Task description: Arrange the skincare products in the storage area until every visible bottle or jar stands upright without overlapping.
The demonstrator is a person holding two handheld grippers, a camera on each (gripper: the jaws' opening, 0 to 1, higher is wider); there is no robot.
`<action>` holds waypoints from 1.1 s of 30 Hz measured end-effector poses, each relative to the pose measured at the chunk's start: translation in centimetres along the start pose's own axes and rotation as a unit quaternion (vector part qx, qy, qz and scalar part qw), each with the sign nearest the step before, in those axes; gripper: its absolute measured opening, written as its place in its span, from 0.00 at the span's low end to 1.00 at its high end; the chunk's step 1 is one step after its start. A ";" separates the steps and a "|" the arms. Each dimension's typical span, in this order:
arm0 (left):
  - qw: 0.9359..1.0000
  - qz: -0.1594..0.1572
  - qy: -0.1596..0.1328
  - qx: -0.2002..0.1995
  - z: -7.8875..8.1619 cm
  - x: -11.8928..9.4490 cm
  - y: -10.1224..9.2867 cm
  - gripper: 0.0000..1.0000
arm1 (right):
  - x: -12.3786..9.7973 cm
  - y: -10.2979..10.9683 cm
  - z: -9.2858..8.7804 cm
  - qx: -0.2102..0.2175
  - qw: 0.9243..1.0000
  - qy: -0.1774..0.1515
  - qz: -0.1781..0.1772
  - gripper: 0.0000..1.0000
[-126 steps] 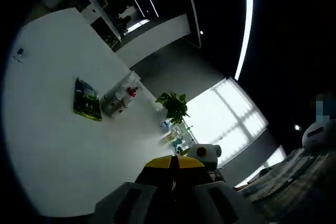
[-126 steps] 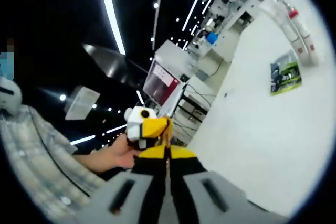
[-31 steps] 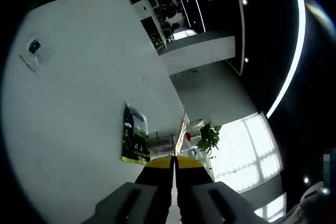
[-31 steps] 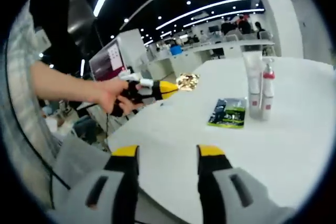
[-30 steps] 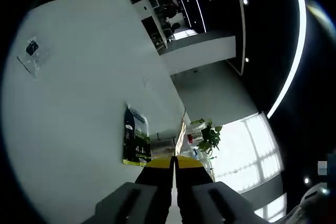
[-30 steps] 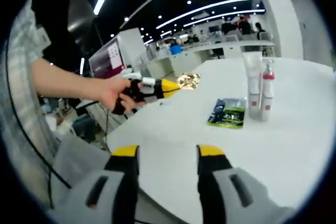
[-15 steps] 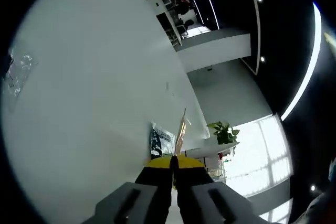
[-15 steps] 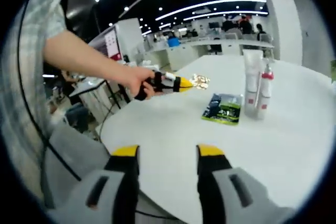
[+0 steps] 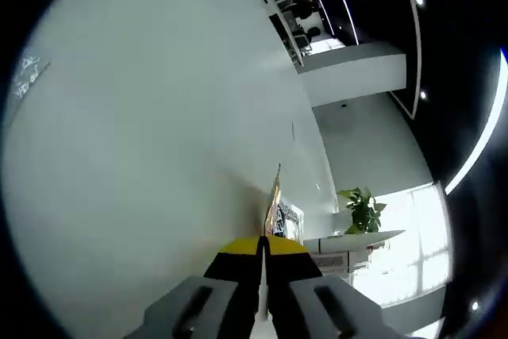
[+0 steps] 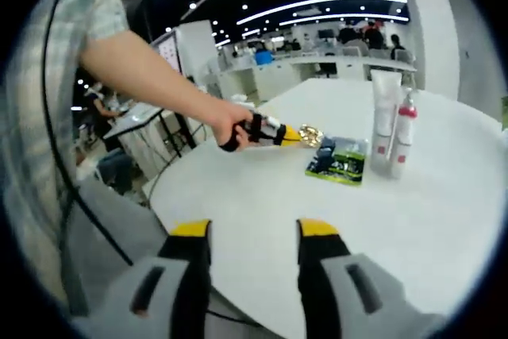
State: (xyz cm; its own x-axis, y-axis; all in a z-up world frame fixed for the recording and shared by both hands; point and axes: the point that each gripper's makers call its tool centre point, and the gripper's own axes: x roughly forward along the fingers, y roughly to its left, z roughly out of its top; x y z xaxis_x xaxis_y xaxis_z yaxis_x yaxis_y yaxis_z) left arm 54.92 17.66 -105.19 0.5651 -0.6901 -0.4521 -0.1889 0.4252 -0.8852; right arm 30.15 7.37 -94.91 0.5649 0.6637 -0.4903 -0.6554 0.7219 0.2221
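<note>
Bare tabletop (image 10: 444, 196) beside upright bottles (image 10: 394, 135)

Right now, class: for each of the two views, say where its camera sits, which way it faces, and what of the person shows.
Left gripper view: rides the left gripper, shut on a gold packet, facing across the white table.
Right gripper view: rides the open right gripper, facing the green sachet, tube and pump bottle; forearm shows.
Shared: table, packet, sachet.

Ceiling strip lights (image 10: 317, 1) and a bright window (image 9: 413, 252) light the room, and the white table (image 9: 143, 132) glares pale, nearly featureless. Both views bow hard at their edges, and the person's sleeve (image 10: 48, 61) blurs.
</note>
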 end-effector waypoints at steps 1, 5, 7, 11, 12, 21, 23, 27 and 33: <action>1.000 0.000 0.000 -0.004 0.0 0.0 0.0 0.01 | 0.0 0.1 0.0 0.002 1.000 0.001 0.002 0.41; 1.000 0.012 -0.005 -0.015 0.4 -0.1 0.4 0.01 | 0.0 0.4 0.0 -0.004 1.000 0.001 0.006 0.40; 1.000 0.020 -0.004 -0.017 0.5 -0.2 0.7 0.01 | 0.0 0.4 0.1 -0.005 1.000 -0.001 0.006 0.40; 0.999 0.035 0.009 -0.017 0.5 -0.2 1.0 0.01 | 0.0 0.3 0.1 -0.005 1.000 -0.002 0.005 0.40; 0.999 0.038 0.016 -0.013 0.4 -0.2 1.0 0.01 | 0.0 0.4 0.1 -0.007 1.000 -0.002 0.005 0.40; 0.997 0.049 0.046 -0.025 0.0 -0.2 0.9 0.02 | -0.1 0.4 0.3 -0.014 1.000 -0.006 0.005 0.40; 0.997 0.049 0.055 -0.033 -0.4 -0.3 0.8 0.03 | -0.1 0.5 0.4 -0.014 1.000 -0.007 0.006 0.40; 0.996 0.053 0.054 -0.040 -0.3 -0.4 0.8 0.04 | -0.1 0.6 0.4 -0.018 1.000 -0.007 0.008 0.40; 0.996 0.053 0.048 -0.052 0.5 -0.8 0.5 0.13 | -0.1 0.6 0.4 -0.021 1.000 -0.008 0.009 0.40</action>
State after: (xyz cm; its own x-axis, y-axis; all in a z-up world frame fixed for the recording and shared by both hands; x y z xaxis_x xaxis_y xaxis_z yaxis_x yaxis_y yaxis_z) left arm 54.77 18.71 -105.17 0.4588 -0.6996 -0.5478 -0.3288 0.4391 -0.8361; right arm 29.89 7.83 -94.33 0.5614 0.6793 -0.4726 -0.6855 0.7016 0.1943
